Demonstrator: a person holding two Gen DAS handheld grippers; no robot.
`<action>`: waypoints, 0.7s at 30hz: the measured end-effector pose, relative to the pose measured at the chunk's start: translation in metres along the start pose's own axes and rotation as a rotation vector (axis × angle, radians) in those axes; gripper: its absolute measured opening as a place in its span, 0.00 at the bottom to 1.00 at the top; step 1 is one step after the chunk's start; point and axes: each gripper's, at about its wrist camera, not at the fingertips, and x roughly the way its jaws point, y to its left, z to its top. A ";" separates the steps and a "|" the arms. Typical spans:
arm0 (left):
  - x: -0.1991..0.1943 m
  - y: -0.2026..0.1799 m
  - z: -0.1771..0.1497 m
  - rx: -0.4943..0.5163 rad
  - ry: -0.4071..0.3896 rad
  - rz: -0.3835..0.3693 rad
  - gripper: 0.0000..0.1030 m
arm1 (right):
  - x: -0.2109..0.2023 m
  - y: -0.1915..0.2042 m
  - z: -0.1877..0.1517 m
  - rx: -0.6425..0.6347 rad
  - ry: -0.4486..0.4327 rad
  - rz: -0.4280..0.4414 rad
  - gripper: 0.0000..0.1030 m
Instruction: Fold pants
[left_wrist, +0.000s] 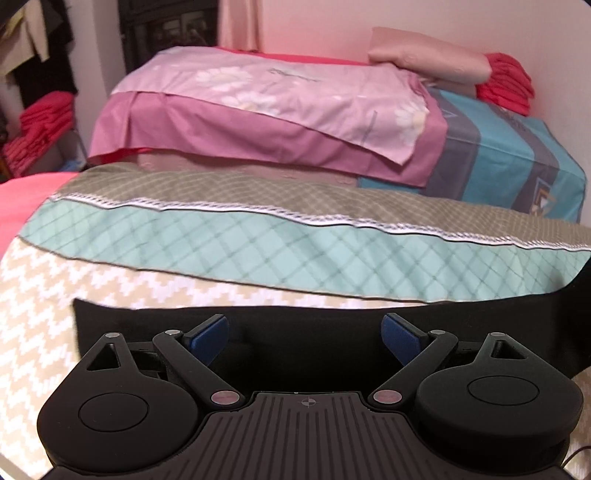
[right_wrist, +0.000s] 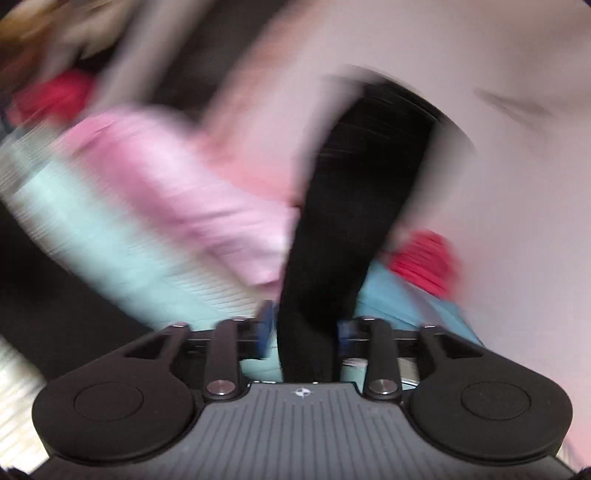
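1. Lying flat on the bed, black pants (left_wrist: 314, 325) spread across the beige-and-white zigzag sheet (left_wrist: 33, 314); the fabric's far edge runs straight, just short of the mint diamond-check blanket (left_wrist: 258, 247), and its right part rises toward the frame edge.
2. Left gripper (left_wrist: 304, 338) sits over the pants with blue-padded fingers (left_wrist: 208, 334) spread wide apart, nothing between them (whether the pads touch the cloth, cannot tell).
3. Right gripper (right_wrist: 304, 338) is clamped on a strip of the pants (right_wrist: 354, 206); the black cloth passes between the blue pads and streams up and away from the jaws, off the bed.
4. Right wrist view is heavily motion-blurred, so the fabric's outline and background details are smeared.
5. Beyond the pants, past the mint blanket: a taupe check band with a white trim line (left_wrist: 295, 216).
6. Further beyond the pants: a stack of folded bedding, pink floral sheet (left_wrist: 280, 88) over a mauve layer, with a teal-and-grey striped piece (left_wrist: 517, 147) to the right.
7. Farthest from the pants, by the wall: a pink pillow (left_wrist: 428, 55) and folded red cloth (left_wrist: 506, 81); more red folded cloth (left_wrist: 40, 125) on the left.
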 end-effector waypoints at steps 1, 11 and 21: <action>-0.001 0.005 -0.001 -0.006 0.007 0.013 1.00 | 0.007 0.032 -0.003 -0.140 0.064 0.068 0.54; -0.015 0.032 -0.008 0.005 -0.011 0.034 1.00 | -0.004 0.079 0.004 -0.244 0.071 0.091 0.24; 0.052 -0.071 -0.014 0.134 0.051 -0.093 1.00 | 0.002 0.097 0.001 -0.306 0.091 0.059 0.53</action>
